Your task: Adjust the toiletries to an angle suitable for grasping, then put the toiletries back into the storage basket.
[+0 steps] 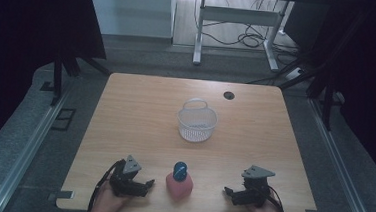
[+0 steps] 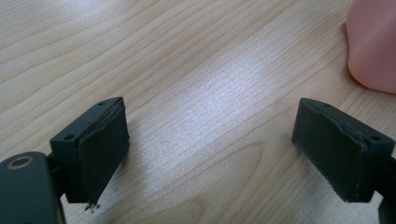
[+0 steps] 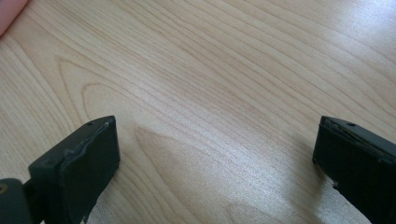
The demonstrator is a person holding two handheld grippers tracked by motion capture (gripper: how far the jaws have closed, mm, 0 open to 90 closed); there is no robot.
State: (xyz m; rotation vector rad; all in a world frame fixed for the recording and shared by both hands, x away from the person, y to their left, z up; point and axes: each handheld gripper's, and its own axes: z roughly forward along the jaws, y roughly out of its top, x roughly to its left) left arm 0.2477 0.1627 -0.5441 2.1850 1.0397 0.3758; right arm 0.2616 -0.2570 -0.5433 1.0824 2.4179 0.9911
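Since both grippers sit idle near the front edge of the table (image 1: pixel 141 102), I'd say nothing has really started — this looks like the setup before a first reach. Going big to small: the white mesh basket (image 1: pixel 197 121) stands around the middle, a bit toward the back edge, well apart from everything else. The pink bottle with the blue cap (image 1: pixel 178 181) sits close to the front edge, between the two hands. The left gripper (image 1: pixel 142 187) rests just beside it, jaws spread wide with only bare wood between them. The right gripper (image 1: pixel 231 193) is farther off toward the front right corner, jaws wide apart too — empty. Next move probably calls for squaring one gripper on the bottle.
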